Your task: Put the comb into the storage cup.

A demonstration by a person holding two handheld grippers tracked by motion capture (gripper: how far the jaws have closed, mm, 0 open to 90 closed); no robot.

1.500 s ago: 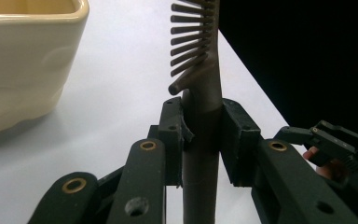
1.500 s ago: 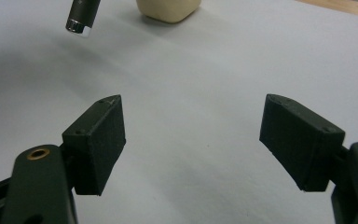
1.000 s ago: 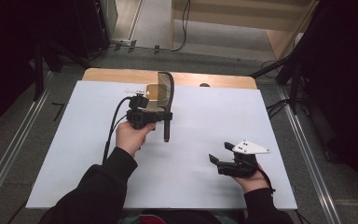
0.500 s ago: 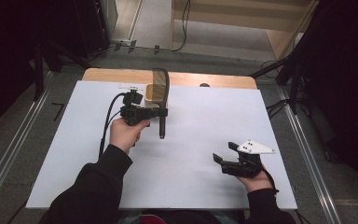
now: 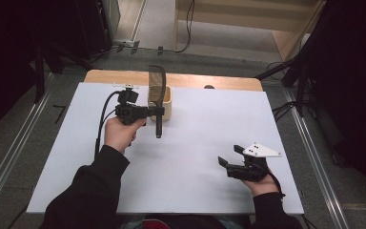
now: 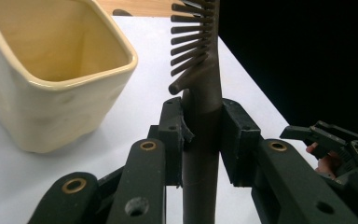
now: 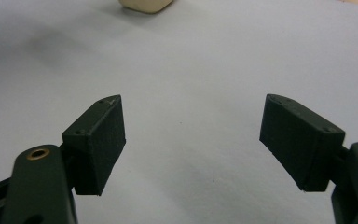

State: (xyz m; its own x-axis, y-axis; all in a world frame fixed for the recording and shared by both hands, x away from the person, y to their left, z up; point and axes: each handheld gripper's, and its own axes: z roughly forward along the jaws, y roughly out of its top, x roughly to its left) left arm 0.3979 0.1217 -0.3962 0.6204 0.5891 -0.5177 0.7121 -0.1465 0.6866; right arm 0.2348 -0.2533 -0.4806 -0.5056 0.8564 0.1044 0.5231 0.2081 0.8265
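Your left hand-held gripper (image 6: pixel 203 140): clamped on the comb (image 6: pixel 204 70) handle, upper centre, just beside the cream cup (image 6: pixel 51 70) | your right hand-held gripper (image 7: pixel 191 144): jaws apart, lower right over the bench (image 5: pixel 205 143)

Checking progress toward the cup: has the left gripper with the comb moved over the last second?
Yes. The left gripper, shut on the comb, has moved up the table toward the cream cup, which stayed put.

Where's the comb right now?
In the high view the dark comb is held upright in the left claw, left of centre toward the table's far edge, beside the cream cup.
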